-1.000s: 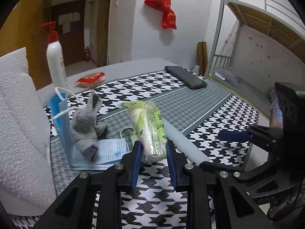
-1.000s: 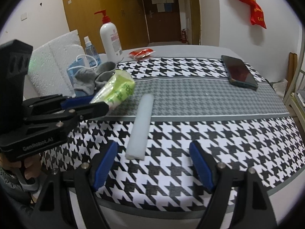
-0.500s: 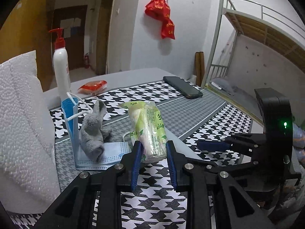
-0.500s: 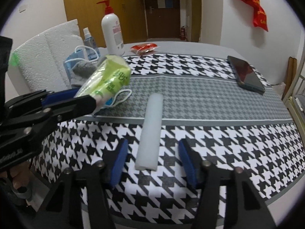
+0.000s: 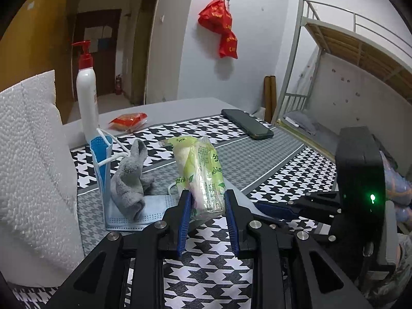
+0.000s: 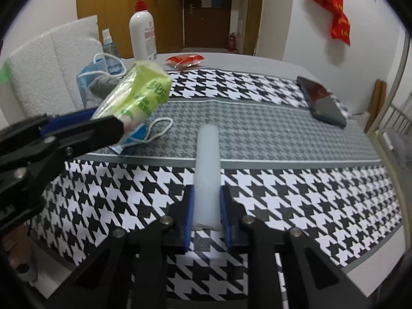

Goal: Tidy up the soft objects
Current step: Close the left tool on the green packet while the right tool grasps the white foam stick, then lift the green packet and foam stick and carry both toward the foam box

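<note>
Two close wrist views (facing forward) over one tablecloth [image 5: 211, 278].

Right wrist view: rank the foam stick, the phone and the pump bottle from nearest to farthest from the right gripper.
1. Foam stick: centre, its near end between the closing fingers of the right gripper.
2. Phone: far right.
3. Pump bottle: back left edge.

Black-and-white houndstooth tablecloth [image 6: 283, 180], green tissue pack [image 6: 139, 95]

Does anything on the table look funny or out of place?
One blue face mask stands upright on its edge against the white foam sheet, not lying flat. A grey sock slumps crumpled against it. Nothing looks spilled or broken.
</note>
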The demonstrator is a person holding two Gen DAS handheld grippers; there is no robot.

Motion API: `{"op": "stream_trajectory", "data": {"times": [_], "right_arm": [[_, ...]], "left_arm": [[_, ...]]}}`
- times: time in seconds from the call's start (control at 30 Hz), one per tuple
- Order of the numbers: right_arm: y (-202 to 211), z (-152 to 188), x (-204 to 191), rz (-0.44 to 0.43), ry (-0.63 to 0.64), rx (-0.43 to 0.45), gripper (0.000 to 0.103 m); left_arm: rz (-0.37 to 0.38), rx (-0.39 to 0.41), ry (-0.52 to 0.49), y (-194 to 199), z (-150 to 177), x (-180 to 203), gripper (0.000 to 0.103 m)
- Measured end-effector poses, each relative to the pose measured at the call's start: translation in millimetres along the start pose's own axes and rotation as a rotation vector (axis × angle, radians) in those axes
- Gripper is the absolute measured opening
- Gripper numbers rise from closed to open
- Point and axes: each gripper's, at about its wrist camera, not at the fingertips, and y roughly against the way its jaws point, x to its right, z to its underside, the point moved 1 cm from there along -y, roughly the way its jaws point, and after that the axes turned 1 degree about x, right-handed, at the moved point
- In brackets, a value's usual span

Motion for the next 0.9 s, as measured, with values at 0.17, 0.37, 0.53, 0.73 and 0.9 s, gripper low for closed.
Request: {"op": "stream_trajectory", "data": {"times": [0.17,0.37,0.53,0.73,0.9], "right_arm": [[5,2,19,-0.054,-0.134,0.006,0.017],[17,0,19,-0.062,-0.156,0.03,0.017],[30,-3,21,-0.061,-0.159,0.063,0.017],[40,-6,26,-0.067,-0.174,0.089,0.017],[50,-9,29,-0.077,-0.178,0.12,0.017]], "left_arm": [[0.001,0.009,-0.003,2,-1,1,0.028],[0.008,0.003,-0.02,3,-2,5,0.028],[0.005,0.01,-0.036,9,-6,8,0.028],[-0.009,0.026,-0.064,20,-10,16,0.028],[-0.027,0.035,-0.075,29,-11,18,0.028]]}}
